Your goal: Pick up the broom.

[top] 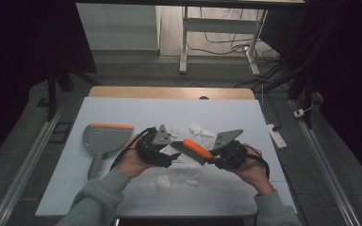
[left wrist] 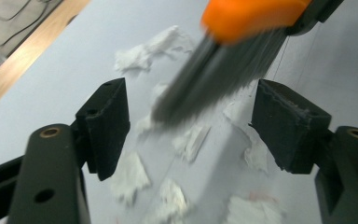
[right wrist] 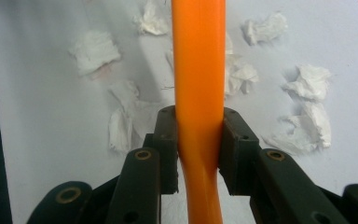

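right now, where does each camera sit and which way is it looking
High view: above the person's side, facing forward and down on the table; forearms, hands, left gripper and right gripper show, dustpan at left.
Left gripper view: on the left gripper, looking along its open jaws at the brush bristles and paper scraps.
Right gripper view: on the right gripper, looking down its jaws, shut on the orange brush handle.
All three share the brush and scraps.
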`<state>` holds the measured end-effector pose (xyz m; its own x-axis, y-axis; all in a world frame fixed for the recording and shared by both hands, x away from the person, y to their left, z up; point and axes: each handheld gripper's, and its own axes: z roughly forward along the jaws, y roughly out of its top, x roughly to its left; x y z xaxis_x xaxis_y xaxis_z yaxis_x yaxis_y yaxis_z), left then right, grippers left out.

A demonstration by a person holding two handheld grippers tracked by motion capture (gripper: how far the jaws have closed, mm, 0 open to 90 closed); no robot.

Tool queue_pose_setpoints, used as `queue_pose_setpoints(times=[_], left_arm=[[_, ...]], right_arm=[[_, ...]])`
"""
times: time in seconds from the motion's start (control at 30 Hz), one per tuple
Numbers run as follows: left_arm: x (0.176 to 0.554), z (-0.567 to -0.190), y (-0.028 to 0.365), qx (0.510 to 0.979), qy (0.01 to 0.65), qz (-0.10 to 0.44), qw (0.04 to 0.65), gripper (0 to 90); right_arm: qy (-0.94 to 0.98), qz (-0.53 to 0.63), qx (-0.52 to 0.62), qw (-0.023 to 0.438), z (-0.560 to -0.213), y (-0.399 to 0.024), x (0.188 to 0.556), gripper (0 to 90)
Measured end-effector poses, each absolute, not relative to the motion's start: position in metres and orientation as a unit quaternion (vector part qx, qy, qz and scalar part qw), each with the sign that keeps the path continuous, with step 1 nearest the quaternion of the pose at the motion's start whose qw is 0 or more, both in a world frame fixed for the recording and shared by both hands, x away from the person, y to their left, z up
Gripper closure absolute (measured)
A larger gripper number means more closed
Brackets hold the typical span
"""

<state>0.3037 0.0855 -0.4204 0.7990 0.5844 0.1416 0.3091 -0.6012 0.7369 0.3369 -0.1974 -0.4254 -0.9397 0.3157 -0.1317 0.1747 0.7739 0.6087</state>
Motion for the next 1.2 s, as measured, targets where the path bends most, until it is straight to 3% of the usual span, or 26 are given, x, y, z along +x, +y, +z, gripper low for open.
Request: queue_pose_setpoints(times=[0.23,0.67,1.2], left_arm=[[0.276,-0.438,0.140,0.843,0.329,0.197,0.376,27.4],[0.239,-0.476,0.204,0.810,0.401,0.210,0.371,29.0],[0.242,-0.484,0.212,0.800,0.421,0.190,0.383,30.8]], right_arm=[[0.921,0.323,0.176,0.132,-0.424,-0.206,0.344,71.2],[0.890,0.357,0.240,0.152,-0.420,-0.223,0.357,71.3],[0.873,0.359,0.284,0.167,-0.423,-0.234,0.366,71.3]])
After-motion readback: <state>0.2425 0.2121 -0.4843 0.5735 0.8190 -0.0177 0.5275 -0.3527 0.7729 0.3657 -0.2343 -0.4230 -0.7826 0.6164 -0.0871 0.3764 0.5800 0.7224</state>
